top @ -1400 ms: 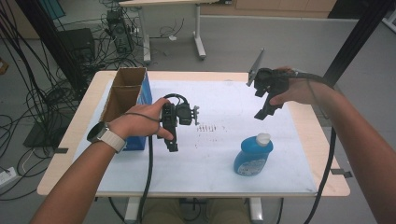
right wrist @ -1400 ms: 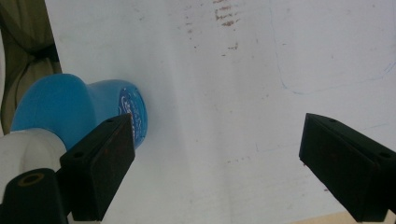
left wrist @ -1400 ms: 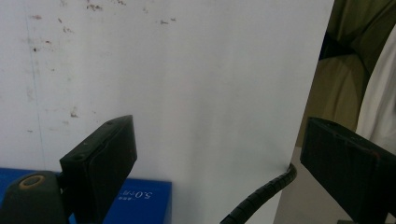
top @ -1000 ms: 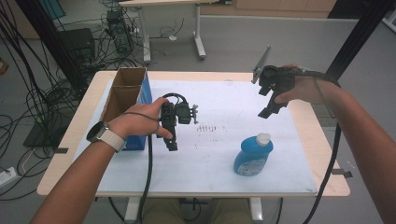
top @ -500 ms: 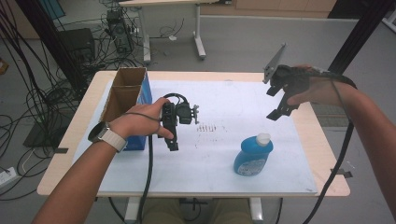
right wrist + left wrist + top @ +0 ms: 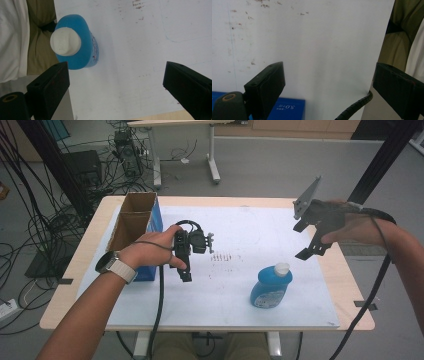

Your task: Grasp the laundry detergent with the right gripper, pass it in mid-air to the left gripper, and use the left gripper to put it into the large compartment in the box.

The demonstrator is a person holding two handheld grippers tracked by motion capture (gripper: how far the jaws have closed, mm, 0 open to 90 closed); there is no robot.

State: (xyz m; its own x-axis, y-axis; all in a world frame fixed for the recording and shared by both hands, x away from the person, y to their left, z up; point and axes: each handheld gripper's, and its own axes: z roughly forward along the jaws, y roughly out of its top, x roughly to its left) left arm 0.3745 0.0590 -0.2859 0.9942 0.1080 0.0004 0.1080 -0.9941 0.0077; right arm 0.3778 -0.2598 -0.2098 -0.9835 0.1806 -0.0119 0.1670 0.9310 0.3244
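A blue bottle (image 6: 269,289) with a white cap stands upright on the white mat (image 6: 250,235), near the front right. In the right gripper view I look down on the blue bottle (image 6: 75,42), which lies ahead of the left jaw. My right gripper (image 6: 304,240) hangs open and empty in the air over the table's right edge, above and to the right of the bottle. My left gripper (image 6: 186,272) hovers over the mat just right of the box, its jaws pointing back toward the person. In its own view the left gripper (image 6: 327,85) is open, with bare mat between its jaws.
An open cardboard box (image 6: 134,227) with a blue side stands at the table's left, close to my left hand; the blue box (image 6: 284,110) also edges into the left gripper view. Cables trail from both grippers. The person's clothing (image 6: 22,37) lies past the front edge.
My right gripper has drifted right and slightly away from the person, from over the mat toward the table's right edge. The left gripper and the bottle have stayed put.
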